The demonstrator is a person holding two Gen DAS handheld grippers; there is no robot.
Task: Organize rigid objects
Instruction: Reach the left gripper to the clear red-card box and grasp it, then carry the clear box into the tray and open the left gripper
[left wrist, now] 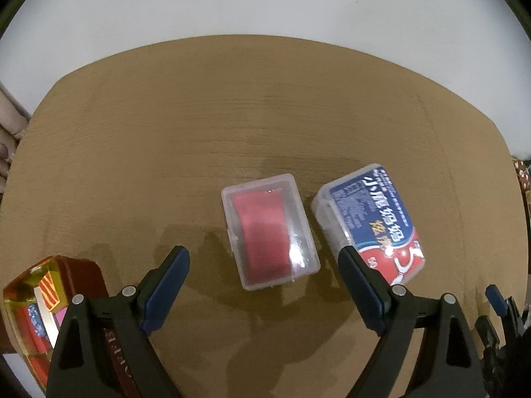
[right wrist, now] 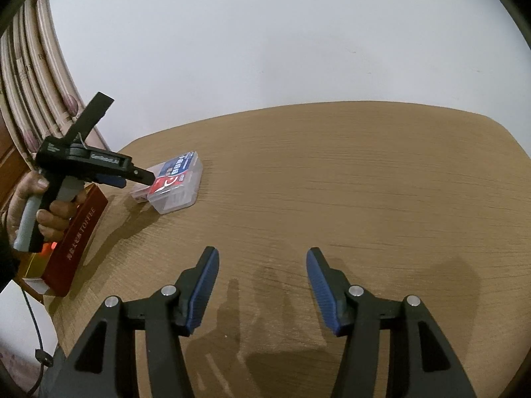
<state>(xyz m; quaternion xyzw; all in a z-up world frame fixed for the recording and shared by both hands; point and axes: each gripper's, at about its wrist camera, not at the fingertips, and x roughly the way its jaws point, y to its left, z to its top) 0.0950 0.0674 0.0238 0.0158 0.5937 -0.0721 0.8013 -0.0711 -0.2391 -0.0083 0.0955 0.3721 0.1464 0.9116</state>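
A clear plastic box with a red insert [left wrist: 270,229] lies flat on the wooden table [left wrist: 232,116]. Just right of it, almost touching, is a clear box with a blue and red printed label [left wrist: 371,222], also seen at the table's left side [right wrist: 176,182]. My left gripper [left wrist: 262,252] points steeply down over the red-insert box, open wide, with the box's near end between its fingers and no pad touching it. Its right finger overlaps the labelled box's near corner. My right gripper [right wrist: 262,252] hangs open over bare table, nothing between its pads.
A dark red toffee box [right wrist: 79,232] stands on edge at the table's left corner. Beside it is a yellow see-through box [left wrist: 33,308] with small packets inside. A hand [right wrist: 49,212] holds the left gripper's handle. A white wall rises behind the table, with a curtain [right wrist: 33,93] at left.
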